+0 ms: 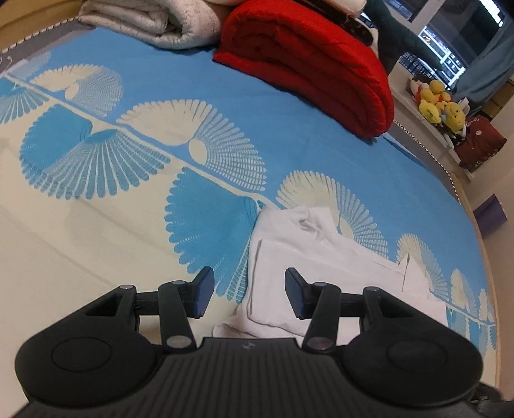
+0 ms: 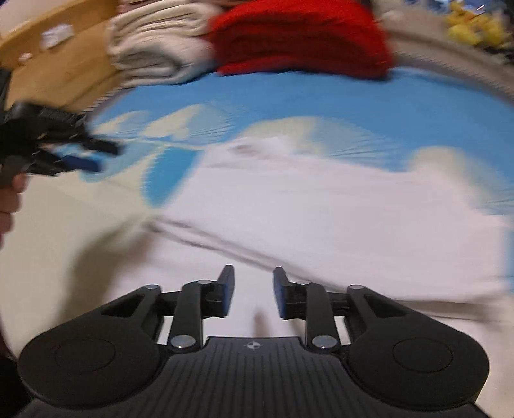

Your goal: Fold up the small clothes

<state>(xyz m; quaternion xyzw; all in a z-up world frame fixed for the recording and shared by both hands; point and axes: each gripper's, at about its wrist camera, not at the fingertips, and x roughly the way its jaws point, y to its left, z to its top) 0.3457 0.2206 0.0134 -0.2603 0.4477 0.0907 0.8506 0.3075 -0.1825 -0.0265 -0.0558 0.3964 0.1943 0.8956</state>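
The right gripper hung over the white garment with jaws partly spread, nothing between them. The left gripper stood wider — also empty — the garment's edge just beyond at one o'clock on the blue patterned bedspread. Farther, at twelve, lay a red blanket.

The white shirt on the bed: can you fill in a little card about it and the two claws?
Garment: white shirt, partly folded, lying on the bed
Bed cover: blue and cream fan pattern
Left claw: open, nothing held, over the shirt's edge
Right claw: open, nothing between its pads, over the shirt
Behind: red folded blanket, grey-white folded blanket
Right-wrist view: blurred
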